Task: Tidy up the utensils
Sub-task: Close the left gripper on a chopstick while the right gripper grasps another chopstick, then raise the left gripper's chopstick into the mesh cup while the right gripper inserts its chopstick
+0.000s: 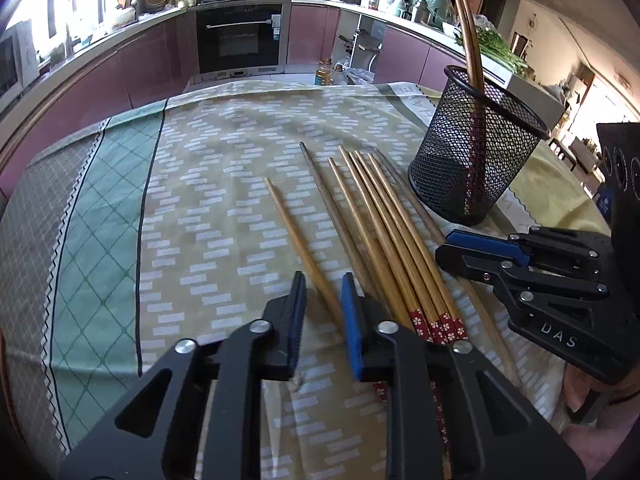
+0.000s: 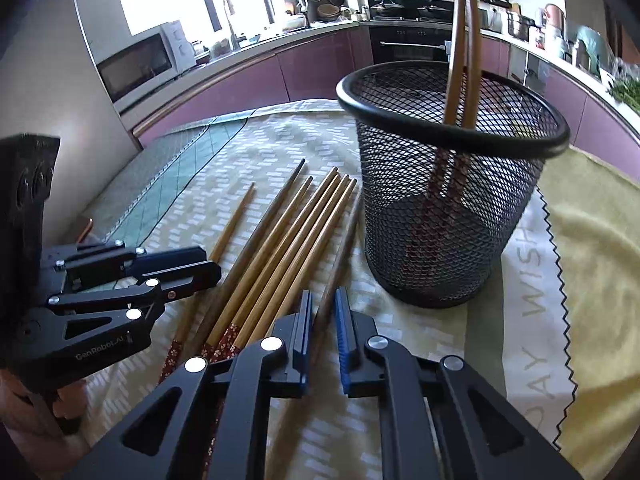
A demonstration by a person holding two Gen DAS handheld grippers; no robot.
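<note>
Nearest in the left wrist view, the left gripper (image 1: 323, 284) hangs low over the cloth (image 1: 224, 168), level and pointing forward, its fingers apart astride one pale chopstick (image 1: 296, 240) without clamping it. The right wrist view shows the right gripper (image 2: 322, 307) likewise low and level, fingers apart around a darker chopstick (image 2: 340, 256) at the right edge of the row, not closed on it. Between them the loose chopsticks (image 1: 380, 232) lie side by side on the cloth, red patterned ends toward the grippers. Beyond, to the right, stands a black mesh holder (image 1: 476, 148) with two chopsticks (image 1: 470, 32) upright in it. Only the right view shows the holder's open rim and a microwave (image 2: 140, 60); only the left view shows greens (image 1: 500, 48) on the far counter. Each view shows the other gripper from the side.
</note>
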